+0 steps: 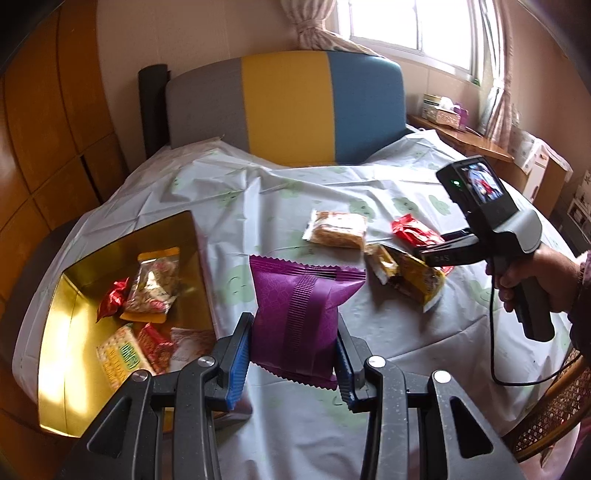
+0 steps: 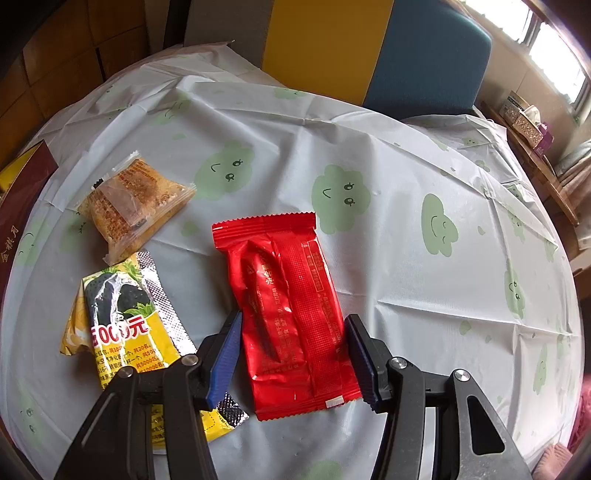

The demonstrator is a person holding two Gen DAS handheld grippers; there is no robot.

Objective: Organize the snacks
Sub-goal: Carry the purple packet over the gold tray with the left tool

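Tablecloth [image 2: 369,122] showed three loose snacks; gold box [image 1: 66,332] at nine o'clock held several. Left gripper [image 1: 293,354] clamped purple packet [image 1: 295,317]; right gripper [image 2: 293,354] straddled red packet [image 2: 291,314], grip uncertain.

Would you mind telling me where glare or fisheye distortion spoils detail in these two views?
Left wrist view: the window is blown out, sunlight glares off the gold box wall, and the edges bend and darken. Right wrist view: light is even, the red packet shows mild sheen with its print readable, and the tablecloth bulges.
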